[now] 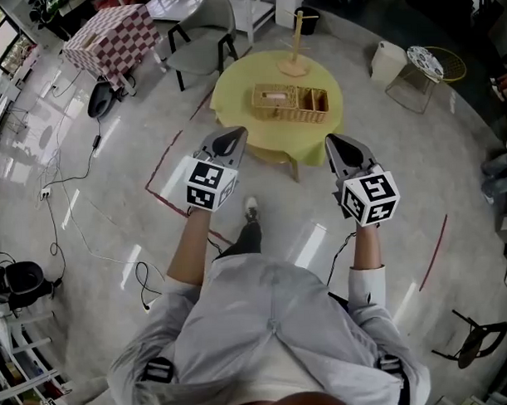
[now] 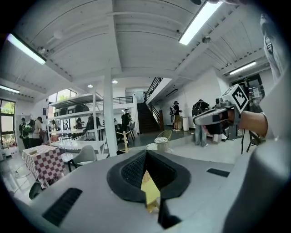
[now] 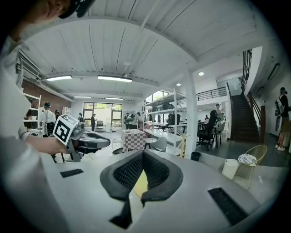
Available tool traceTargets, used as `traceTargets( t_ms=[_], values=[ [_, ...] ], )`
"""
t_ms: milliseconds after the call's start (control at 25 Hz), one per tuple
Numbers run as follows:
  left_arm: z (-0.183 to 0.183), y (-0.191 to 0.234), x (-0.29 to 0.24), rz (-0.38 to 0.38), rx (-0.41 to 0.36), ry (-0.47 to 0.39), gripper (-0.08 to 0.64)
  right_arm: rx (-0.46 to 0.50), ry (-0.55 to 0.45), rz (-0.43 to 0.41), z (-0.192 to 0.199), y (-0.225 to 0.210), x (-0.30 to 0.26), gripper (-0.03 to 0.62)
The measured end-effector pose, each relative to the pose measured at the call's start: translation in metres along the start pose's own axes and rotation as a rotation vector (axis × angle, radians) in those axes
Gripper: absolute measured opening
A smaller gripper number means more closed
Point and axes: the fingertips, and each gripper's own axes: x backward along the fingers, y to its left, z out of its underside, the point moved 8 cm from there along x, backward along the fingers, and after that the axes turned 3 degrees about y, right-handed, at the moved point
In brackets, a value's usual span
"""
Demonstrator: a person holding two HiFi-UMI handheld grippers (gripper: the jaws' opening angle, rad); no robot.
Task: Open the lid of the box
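The box (image 1: 289, 103), a wicker one, sits near the middle of the round yellow table (image 1: 233, 94), with a wooden stand (image 1: 295, 46) just beyond it on the far side. It lies well apart from both tools, so the task looks not yet begun. Whether its lid is down I cannot tell from this far. The person stands back from the table with both arms held forward at about the same height and the tools pointing toward it. That reads as a ready pose before stepping in, not a reach. The left tool (image 1: 229, 140) has its jaws pressed together with nothing between them. The yellow sliver in the slit in the left gripper view is probably the table seen past the pads, not a held thing. The right tool (image 1: 339, 146) likewise has its jaws closed and empty. Each tool hangs in open air above the floor on the near side of the table, touching nothing.
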Motion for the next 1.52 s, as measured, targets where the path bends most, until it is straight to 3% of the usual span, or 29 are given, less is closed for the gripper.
traceTargets(
  t_ms=[480,800,1280,1520],
  values=[
    [-0.032,0.113,-0.12,0.051,-0.012,-0.014,0.028,0.003,-0.016,0.064,-0.046,-0.072,-0.13,0.021],
    [-0.044,0.166,-0.179,0.083,-0.015,-0.007,0.028,-0.004,-0.005,0.073,-0.059,-0.103,-0.193,0.021],
    [-0.022,0.182,-0.242,0.132,0.028,0.044,0.028,-0.043,0.065,0.101,-0.03,-0.141,-0.24,0.021],
    [0.005,0.171,-0.272,0.092,0.064,0.128,0.029,-0.021,0.107,0.066,-0.009,-0.171,-0.257,0.021]
  ],
)
